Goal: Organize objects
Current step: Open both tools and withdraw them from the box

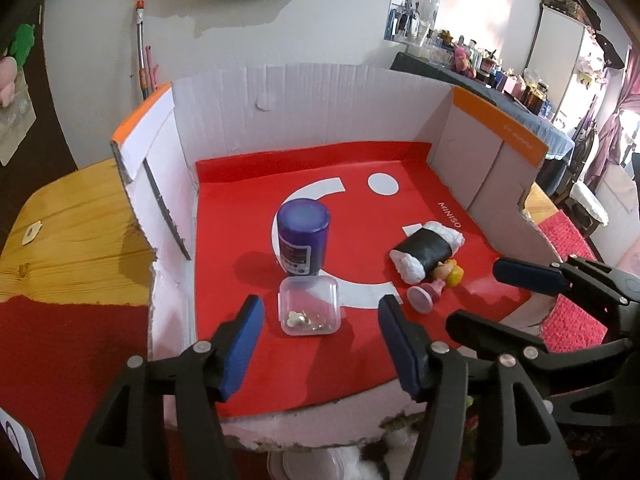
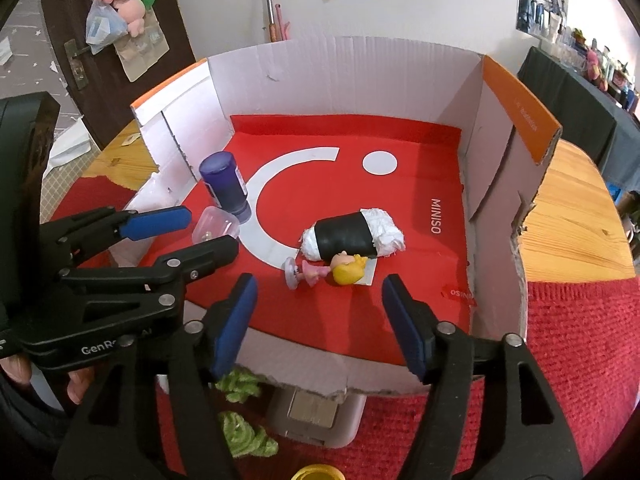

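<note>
A cardboard box (image 1: 304, 108) (image 2: 340, 76) with a red floor holds four things. A purple bottle (image 1: 303, 238) (image 2: 226, 188) stands upright left of centre. A small clear case (image 1: 309, 306) (image 2: 215, 224) lies in front of it. A black-and-white sushi-roll plush (image 1: 426, 250) (image 2: 352, 236) lies at the right, with a blonde doll figure (image 1: 436, 282) (image 2: 332, 270) on its side against it. My left gripper (image 1: 318, 346) (image 2: 188, 232) hangs open just before the clear case, apart from it. My right gripper (image 2: 316, 324) (image 1: 486, 296) is open in front of the doll, holding nothing.
The box sits on a red knitted cloth (image 2: 580, 360) over a wooden table (image 1: 72, 232) (image 2: 572, 220). Green fabric (image 2: 240, 412) and a grey device (image 2: 316, 416) lie before the box's torn front edge. A yellow lid (image 2: 316, 474) shows at the bottom. A person's fingers (image 2: 74, 388) hold the left tool.
</note>
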Demonstrator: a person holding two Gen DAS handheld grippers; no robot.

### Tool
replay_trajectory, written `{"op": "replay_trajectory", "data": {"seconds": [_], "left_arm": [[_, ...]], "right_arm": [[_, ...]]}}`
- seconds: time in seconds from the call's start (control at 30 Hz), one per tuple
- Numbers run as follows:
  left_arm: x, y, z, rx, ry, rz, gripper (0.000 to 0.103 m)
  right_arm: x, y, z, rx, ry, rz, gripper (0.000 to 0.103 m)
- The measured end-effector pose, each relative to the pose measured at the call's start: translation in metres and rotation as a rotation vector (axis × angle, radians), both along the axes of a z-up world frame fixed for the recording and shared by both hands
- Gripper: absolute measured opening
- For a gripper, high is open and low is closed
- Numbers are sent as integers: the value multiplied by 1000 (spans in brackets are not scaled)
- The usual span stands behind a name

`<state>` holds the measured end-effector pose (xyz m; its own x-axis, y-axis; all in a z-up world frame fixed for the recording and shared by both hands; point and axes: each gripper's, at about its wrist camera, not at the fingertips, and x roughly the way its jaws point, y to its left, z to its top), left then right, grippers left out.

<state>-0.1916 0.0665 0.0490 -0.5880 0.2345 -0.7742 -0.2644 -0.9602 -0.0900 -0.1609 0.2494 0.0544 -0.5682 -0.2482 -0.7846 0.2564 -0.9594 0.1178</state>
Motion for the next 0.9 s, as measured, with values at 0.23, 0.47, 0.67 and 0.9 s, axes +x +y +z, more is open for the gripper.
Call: {"op": "replay_trajectory", "data": {"seconds": [0.23, 0.47, 0.67, 0.9], "left_arm": [[11, -4, 4, 0, 22, 19, 70], [23, -11, 13, 6, 50, 42, 78], [34, -14, 19, 6, 74, 53, 84], [47, -16, 24, 0, 96, 63, 91]], "right_arm": [[11, 0, 7, -1, 22, 3, 71], [25, 1, 14, -3, 42, 2, 76], [38, 3, 20, -4, 60, -5, 81], [52, 4, 26, 3, 83, -13, 89]]}}
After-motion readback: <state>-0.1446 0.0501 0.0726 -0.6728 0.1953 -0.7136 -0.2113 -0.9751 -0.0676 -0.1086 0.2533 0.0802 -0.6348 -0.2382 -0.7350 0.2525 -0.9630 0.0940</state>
